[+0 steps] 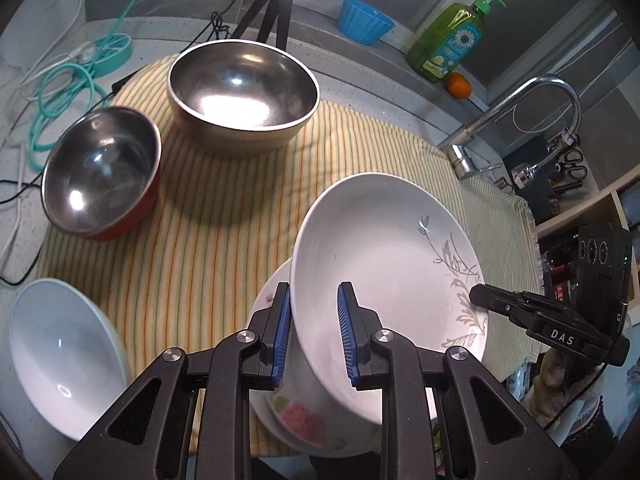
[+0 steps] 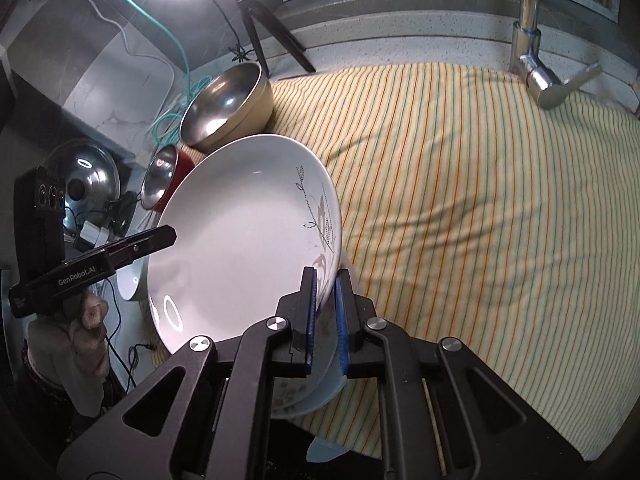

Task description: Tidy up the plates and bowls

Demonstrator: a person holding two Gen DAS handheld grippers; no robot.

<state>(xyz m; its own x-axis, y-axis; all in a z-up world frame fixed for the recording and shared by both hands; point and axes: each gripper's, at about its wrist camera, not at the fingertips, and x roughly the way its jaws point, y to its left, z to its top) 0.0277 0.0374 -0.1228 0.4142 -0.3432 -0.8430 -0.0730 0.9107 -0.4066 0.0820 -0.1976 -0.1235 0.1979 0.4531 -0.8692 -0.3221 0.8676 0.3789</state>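
A white plate with a grey leaf pattern [image 1: 380, 248] hangs tilted above the striped cloth [image 1: 208, 220], held from both sides. My left gripper [image 1: 314, 292] is shut on its near-left rim, and my right gripper [image 2: 325, 276] is shut on the patterned rim of that plate [image 2: 240, 240]. Each wrist view shows the other gripper at the plate's far edge: the right gripper [image 1: 486, 300] and the left gripper [image 2: 168, 236]. Under the held plate lies a floral plate [image 1: 296, 412]. A white bowl [image 1: 60, 360] sits at the lower left. Two steel bowls stand further back, one red outside [image 1: 100, 172], one beige [image 1: 244, 88].
A faucet [image 1: 520, 100] stands at the cloth's right edge. The back ledge holds a blue cup [image 1: 364, 20], a green soap bottle [image 1: 452, 40] and an orange [image 1: 458, 85]. A tripod [image 1: 272, 12] and teal cables [image 1: 72, 92] are behind the bowls. A pot lid [image 2: 84, 176] lies left.
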